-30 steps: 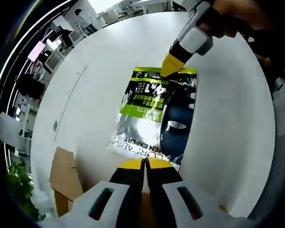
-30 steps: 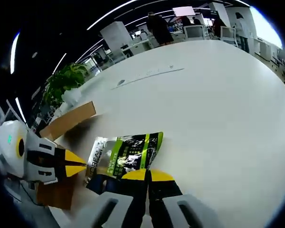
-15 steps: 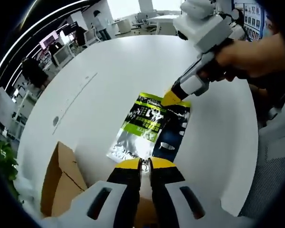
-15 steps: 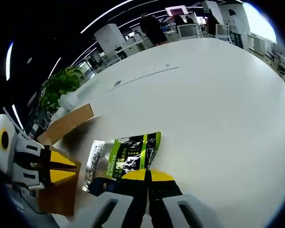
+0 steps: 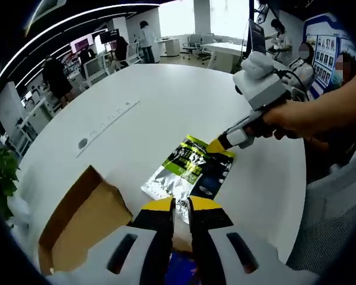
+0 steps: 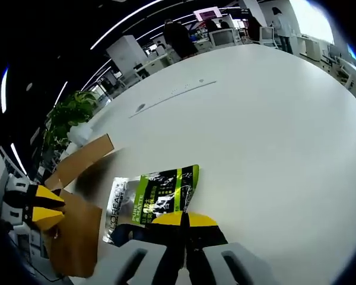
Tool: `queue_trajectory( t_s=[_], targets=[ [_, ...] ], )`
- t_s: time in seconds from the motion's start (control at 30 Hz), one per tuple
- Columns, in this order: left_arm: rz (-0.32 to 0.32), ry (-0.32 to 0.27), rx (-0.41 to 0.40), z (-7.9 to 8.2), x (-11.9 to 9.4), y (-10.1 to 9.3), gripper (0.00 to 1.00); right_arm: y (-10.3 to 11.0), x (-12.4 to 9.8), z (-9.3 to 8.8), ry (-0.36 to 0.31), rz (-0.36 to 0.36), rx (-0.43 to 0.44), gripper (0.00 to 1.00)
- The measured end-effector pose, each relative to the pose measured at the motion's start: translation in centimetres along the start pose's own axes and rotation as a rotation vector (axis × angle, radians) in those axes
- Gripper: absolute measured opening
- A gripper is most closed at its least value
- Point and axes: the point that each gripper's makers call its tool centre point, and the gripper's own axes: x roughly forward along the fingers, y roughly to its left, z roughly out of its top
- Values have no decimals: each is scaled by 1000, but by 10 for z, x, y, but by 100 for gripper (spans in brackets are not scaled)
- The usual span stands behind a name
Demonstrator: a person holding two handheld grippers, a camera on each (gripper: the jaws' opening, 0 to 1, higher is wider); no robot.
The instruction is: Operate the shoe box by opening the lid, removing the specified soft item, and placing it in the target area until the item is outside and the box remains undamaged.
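A silver, green and black soft pouch (image 5: 193,172) lies flat on the white table (image 5: 166,95), outside the brown cardboard shoe box (image 5: 83,219). The box stands with its flap up at the lower left of the left gripper view. My right gripper (image 6: 184,218) is shut on the pouch's (image 6: 157,199) near edge. In the left gripper view, its yellow tip (image 5: 216,145) rests on the pouch's far corner. My left gripper (image 5: 181,205) hovers short of the pouch, its jaws a narrow slit apart with nothing between them. It also shows at the left of the right gripper view (image 6: 44,208), over the box (image 6: 77,237).
A person's hand (image 5: 308,116) holds the right gripper. A long cable strip (image 5: 107,122) and a round grommet (image 5: 84,142) mark the table top. A potted plant (image 6: 71,113) stands beyond the box flap (image 6: 83,160). Desks, chairs and people are far behind.
My left gripper has parted slightly, let go of the pouch's near edge and drawn back and up, bringing the box into its view. The right gripper stays shut on the pouch.
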Motion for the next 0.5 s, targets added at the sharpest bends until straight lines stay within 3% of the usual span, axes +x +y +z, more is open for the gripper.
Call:
queue_trajectory(
  t_s=[0.3, 0.37, 0.4, 0.5],
  targets=[
    [46, -4, -84, -28, -25, 25, 7, 6, 2, -2, 10, -1, -24, 0],
    [48, -49, -128, -26, -27, 28, 10, 8, 2, -3, 15, 0, -25, 0],
    [59, -1, -128, -36, -30, 31, 8, 9, 2, -3, 16, 0, -29, 0],
    [70, -7, -127, -41, -36, 35, 8, 13, 3, -3, 24, 3, -34, 0]
  ],
)
